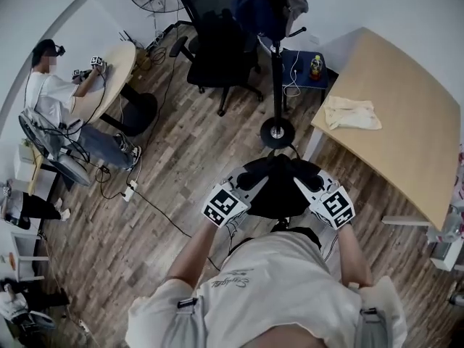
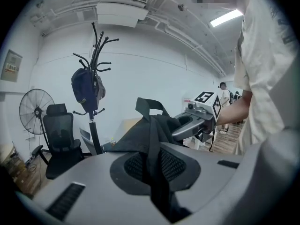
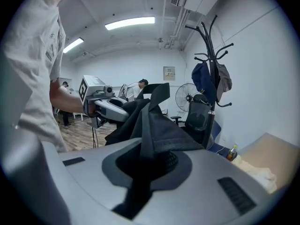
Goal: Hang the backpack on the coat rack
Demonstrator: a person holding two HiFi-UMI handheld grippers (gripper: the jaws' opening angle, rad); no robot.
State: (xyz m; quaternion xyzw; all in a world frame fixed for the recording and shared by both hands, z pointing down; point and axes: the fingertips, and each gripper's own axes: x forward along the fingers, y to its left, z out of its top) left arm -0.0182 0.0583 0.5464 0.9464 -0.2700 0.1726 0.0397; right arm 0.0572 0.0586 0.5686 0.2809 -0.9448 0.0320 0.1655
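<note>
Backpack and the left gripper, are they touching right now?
Touching. In the left gripper view, the left gripper is clamped on a black strap of the backpack, which runs up from between its jaws.

The person wears a cream short-sleeved T-shirt [image 1: 283,281], at six o'clock in the head view, with dark script lettering [image 1: 233,282] on its nine o'clock side and a small dark clip [image 1: 187,303] on the sleeve. The left gripper [image 1: 250,182] and right gripper [image 1: 303,185] have pale grey shells. Each carries a white cube [image 1: 225,205] with black square markers, and a black meshed hollow [image 2: 154,165] is set into the shell.
</note>
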